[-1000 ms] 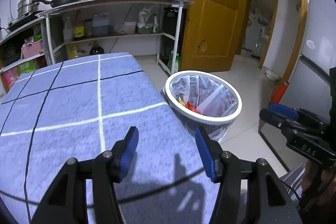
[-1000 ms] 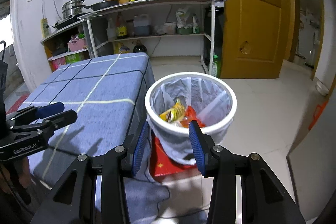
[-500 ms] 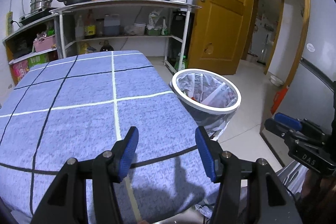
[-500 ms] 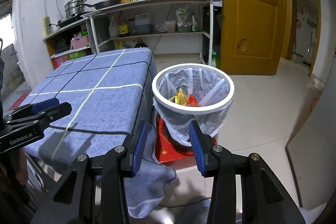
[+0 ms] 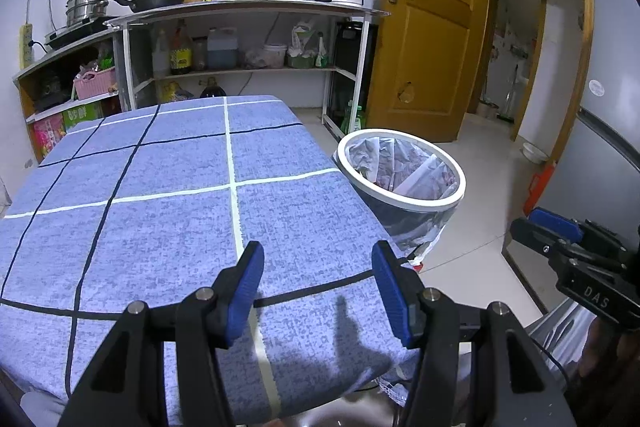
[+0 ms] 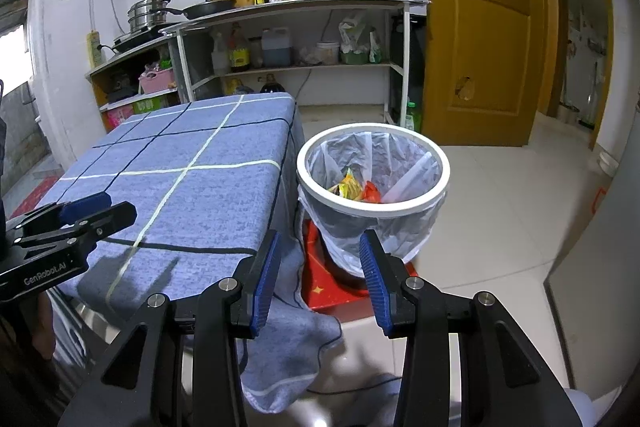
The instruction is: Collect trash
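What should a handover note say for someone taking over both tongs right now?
Left tongs: open, empty, above the near end of the blue checked tablecloth.
Right tongs: open, empty, off the table's corner, pointed at the white trash bin.
Bin: on the floor beside the table, bag-lined, with yellow and red wrappers inside.
Done: some trash is binned.
Left: no loose trash shows on the cloth; check elsewhere.

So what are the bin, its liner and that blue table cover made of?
The bin looks like white plastic: its rim is smooth and slightly glossy. The liner seems to be thin clear plastic film, crinkled and see-through, folded over the rim. The table cover looks like woven cloth, matte and mottled, hanging in soft folds at the corner.
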The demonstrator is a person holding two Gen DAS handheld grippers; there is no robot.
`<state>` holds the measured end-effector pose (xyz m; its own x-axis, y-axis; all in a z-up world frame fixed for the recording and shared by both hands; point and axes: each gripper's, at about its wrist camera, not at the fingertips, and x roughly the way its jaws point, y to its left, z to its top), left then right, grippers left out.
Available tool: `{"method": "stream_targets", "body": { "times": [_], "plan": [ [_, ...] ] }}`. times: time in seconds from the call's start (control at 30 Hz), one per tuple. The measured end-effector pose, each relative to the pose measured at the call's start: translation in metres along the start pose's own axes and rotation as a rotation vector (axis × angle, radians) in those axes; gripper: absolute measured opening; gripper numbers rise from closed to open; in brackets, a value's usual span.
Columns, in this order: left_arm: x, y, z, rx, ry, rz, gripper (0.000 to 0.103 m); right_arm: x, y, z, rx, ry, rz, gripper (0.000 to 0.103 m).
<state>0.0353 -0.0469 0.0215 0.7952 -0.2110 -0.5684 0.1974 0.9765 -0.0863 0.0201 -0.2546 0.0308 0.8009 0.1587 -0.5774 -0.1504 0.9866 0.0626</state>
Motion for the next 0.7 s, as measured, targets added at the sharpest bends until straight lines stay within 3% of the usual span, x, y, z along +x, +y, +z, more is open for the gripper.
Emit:
{"method": "stream_targets", "body": {
  "times": [0.7],
  "plan": [
    [0.0, 0.0001, -0.0006, 0.0, 0.009, 0.014, 0.058, -0.0037, 0.0023, -0.0001, -0.001, -0.001, 0.003, 0.042]
  ]
}}
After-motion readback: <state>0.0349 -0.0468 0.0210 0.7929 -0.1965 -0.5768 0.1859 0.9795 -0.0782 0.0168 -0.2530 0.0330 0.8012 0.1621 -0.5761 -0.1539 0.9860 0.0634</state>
